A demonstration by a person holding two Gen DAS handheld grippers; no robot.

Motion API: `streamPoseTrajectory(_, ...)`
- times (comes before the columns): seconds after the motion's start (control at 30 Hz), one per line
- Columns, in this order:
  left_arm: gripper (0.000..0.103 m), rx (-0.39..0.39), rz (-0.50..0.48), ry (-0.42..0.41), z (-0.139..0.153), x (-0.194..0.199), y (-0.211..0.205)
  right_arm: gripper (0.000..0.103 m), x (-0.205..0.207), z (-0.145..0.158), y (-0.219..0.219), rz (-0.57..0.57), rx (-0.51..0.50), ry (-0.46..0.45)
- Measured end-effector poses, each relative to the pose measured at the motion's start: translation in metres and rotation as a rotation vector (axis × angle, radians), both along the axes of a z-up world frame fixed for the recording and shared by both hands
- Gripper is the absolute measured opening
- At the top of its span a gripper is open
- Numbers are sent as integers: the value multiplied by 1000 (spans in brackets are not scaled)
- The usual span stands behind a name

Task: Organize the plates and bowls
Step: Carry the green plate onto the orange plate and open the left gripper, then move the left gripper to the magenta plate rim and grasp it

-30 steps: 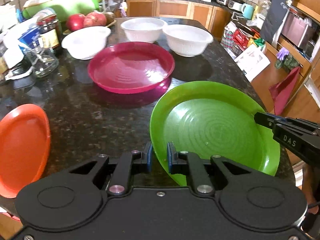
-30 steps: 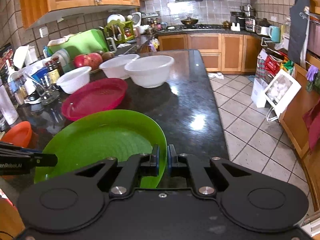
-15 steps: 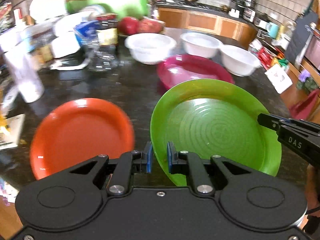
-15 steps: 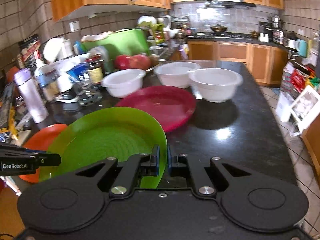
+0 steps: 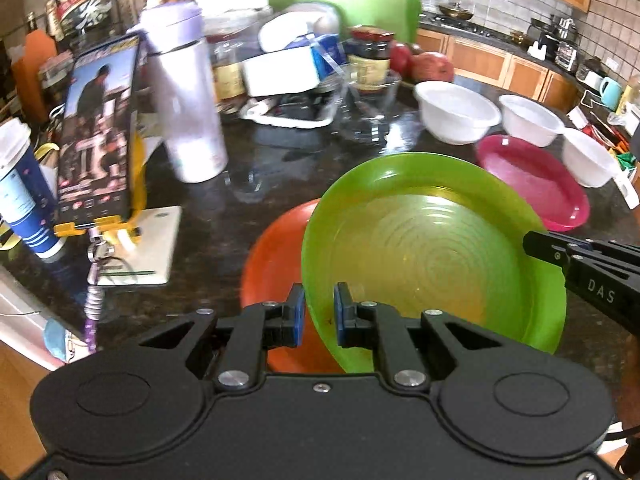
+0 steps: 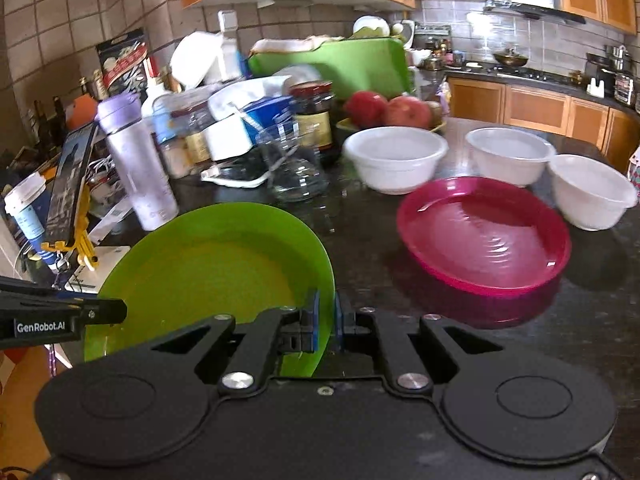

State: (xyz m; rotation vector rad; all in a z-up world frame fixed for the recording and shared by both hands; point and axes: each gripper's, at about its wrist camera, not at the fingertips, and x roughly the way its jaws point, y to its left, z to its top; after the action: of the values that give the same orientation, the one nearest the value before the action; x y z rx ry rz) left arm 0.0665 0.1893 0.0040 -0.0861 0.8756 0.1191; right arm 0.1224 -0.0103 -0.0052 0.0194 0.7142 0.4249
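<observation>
We hold the round lime-green plastic plate [image 5: 432,248] between both tools, one on each side of its rim. Left gripper [image 5: 319,316]: blue pads closed onto the plate's near-left edge, rim pinched between them. Right gripper [image 6: 326,322]: clamped the same way on the plate's right edge; in the left wrist view its black tip shows at the far right rim. Two opposite grips likely keep a wide, shallow plate level and stop it from swinging.

The green plate hangs above the dark speckled stone counter [image 5: 224,224] and partly covers the round orange plastic plate [image 5: 276,256], which lies flat on the counter beneath it. Whether the two plates touch we cannot tell; the green one looks raised and slightly tilted. Our guess: it is being brought over the orange plate to stack there.

Also on the counter:
- Round magenta plastic plate [image 6: 484,236], flat, off to the right, apart from the green one.
- Three white plastic bowls in a row behind it: left [image 6: 394,162], middle [image 6: 510,158], right [image 6: 592,190]. All upright, none nested.
- Clutter at the back left: a pale lilac tumbler [image 5: 186,96], a phone on a yellow stand [image 5: 98,136], jars, red apples [image 6: 386,110].

Judgement: plate stacking appears just begun; the magenta plate and the bowls are not yet gathered. The lowering calls for centring the green plate over the orange one before the pads let go, and for keeping clear of the tumbler and phone stand near by.
</observation>
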Motion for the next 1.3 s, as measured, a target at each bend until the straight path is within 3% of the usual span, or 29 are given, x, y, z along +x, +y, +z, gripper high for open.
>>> streamPoseTrajectory(0.37, 21, 1, -84, 28, -18, 13, 43, 12, 2, -13, 33, -83, -15, 32)
streamPoseTrajectory(0.47, 35, -4, -101, 12, -19, 15, 48, 21, -1, -13, 38, -106, -7, 8)
streamPoseTrajectory(0.53, 53, -14, -118, -9, -18, 14, 51, 42, -6, -12, 41, -118, -15, -16)
streamPoseTrajectory(0.6, 57, -12, -119, -42, -15, 11, 52, 45, -9, -10, 44, -132, -27, -47)
streamPoseTrajectory(0.77, 59, 26, -131, -97, -9, 11, 50, 47, -11, -6, 46, -157, -16, -68)
streamPoseTrajectory(1.0, 59, 17, -159, -103, -6, 17, 45, 49, -16, -4, 41, -194, -23, -92)
streamPoseTrajectory(1.3, 69, 17, -216, -113, -3, 28, 17, 64, -21, -5, 13, -246, -48, -153)
